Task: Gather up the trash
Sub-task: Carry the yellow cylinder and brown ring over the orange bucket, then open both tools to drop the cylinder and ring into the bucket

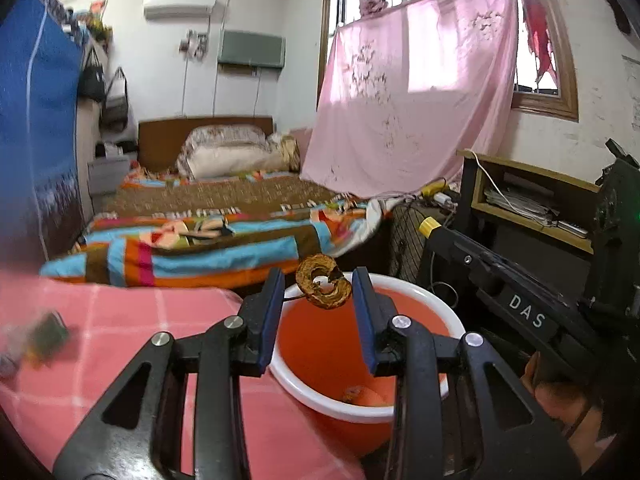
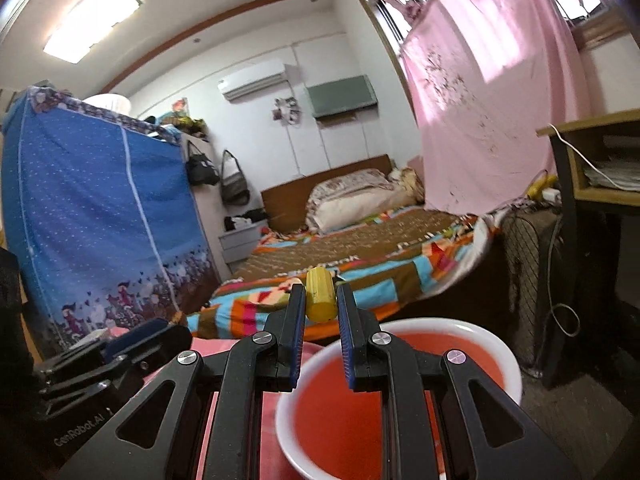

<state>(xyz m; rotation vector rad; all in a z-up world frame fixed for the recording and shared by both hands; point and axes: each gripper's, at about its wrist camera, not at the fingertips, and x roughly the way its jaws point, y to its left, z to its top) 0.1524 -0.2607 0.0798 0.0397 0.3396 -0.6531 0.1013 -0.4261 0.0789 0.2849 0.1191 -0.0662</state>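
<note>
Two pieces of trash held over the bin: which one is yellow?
The small yellow cap, held by the right gripper. The left gripper holds a brown ring-shaped scrap.

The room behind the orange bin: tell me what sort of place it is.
A lived-in bedroom, most likely in a home: a bed with a striped quilt, a blue fabric wardrobe, and an air conditioner on the wall.
</note>
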